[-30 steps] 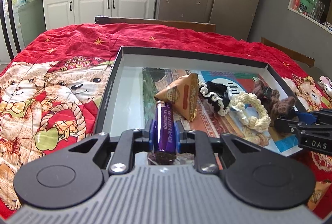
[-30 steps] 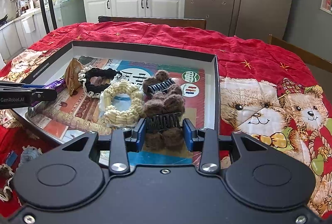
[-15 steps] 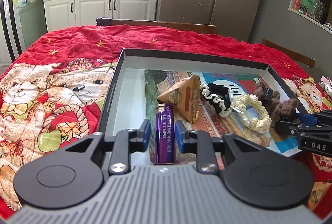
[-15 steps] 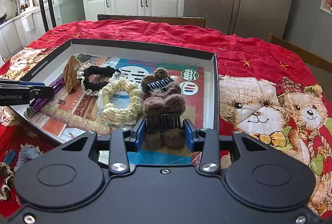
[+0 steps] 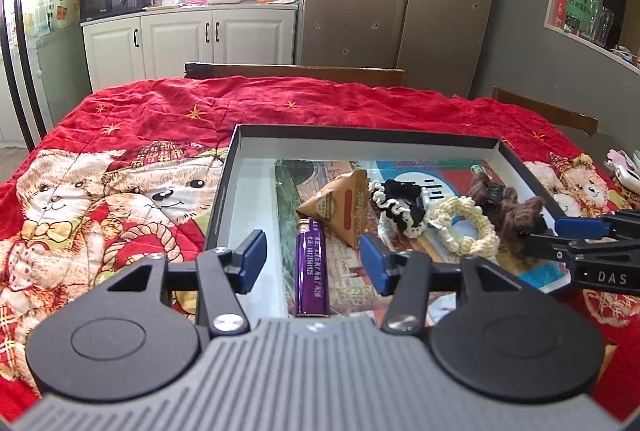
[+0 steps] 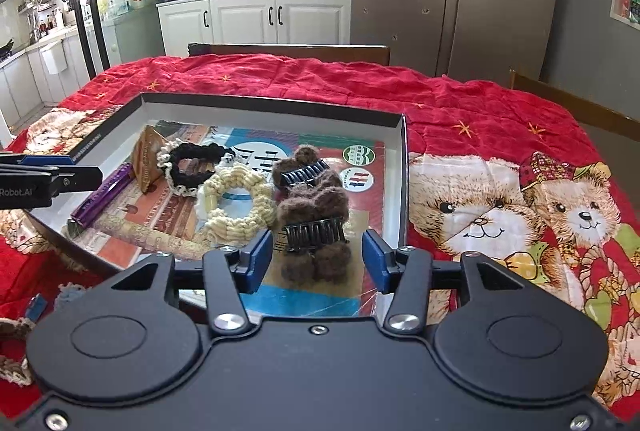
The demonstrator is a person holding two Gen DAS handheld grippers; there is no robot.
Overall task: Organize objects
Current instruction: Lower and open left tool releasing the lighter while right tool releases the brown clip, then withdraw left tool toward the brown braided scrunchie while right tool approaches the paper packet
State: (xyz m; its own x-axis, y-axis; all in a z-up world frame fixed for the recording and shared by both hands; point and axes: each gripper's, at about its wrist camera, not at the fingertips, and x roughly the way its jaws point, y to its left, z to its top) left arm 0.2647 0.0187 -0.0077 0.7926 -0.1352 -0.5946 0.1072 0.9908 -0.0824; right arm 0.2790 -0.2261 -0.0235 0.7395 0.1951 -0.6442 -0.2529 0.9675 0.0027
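A shallow black box (image 5: 224, 187) (image 6: 403, 167) lies on the red bear quilt. In it lie a purple tube (image 5: 311, 267) (image 6: 102, 196), a brown triangular packet (image 5: 340, 205) (image 6: 146, 157), a black-and-white scrunchie (image 5: 396, 205) (image 6: 192, 167), a cream scrunchie (image 5: 466, 227) (image 6: 236, 207) and two brown fuzzy hair clips (image 6: 316, 239) (image 5: 508, 209). My left gripper (image 5: 312, 261) is open, its pads either side of the tube without touching. My right gripper (image 6: 318, 261) is open around the nearer brown clip, apart from it.
Loose hair ties and a small blue item (image 6: 36, 305) lie on the quilt left of the box's near corner. Pale items (image 5: 624, 171) lie at the table's right edge. Wooden chair backs (image 6: 288, 51) stand behind the table, with cabinets and a fridge beyond.
Both grippers have opened. The left let go of the purple tube, which now lies in the box. The right let go of the brown clip. Both pulled back slightly.
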